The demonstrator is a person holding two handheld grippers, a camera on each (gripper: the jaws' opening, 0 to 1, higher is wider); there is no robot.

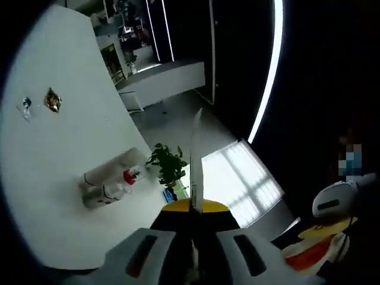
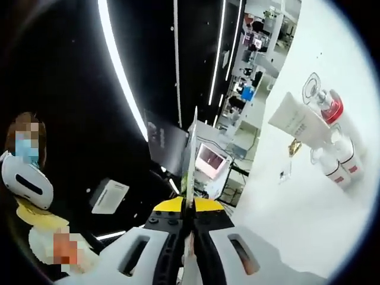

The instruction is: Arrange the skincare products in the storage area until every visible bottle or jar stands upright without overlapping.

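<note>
On the white table (image 2: 309,225) several skincare products cluster together: a white tube (image 2: 294,122), a bottle with a red collar and clear cap (image 2: 326,101), and two small white bottles with red labels (image 2: 341,153). They look laid flat and touching. In the left gripper view the same tube (image 1: 113,169) and a red-capped bottle (image 1: 110,193) lie side by side on the table (image 1: 53,154). My left gripper (image 1: 198,119) is shut on nothing, raised well off the table. My right gripper (image 2: 193,119) is also shut and empty, far from the products.
A small gold item (image 1: 52,100) and a tiny clear piece (image 1: 27,105) lie apart on the table. A person in yellow (image 2: 27,208) stands to the side. A potted plant (image 1: 166,163) and room fittings lie beyond the table edge.
</note>
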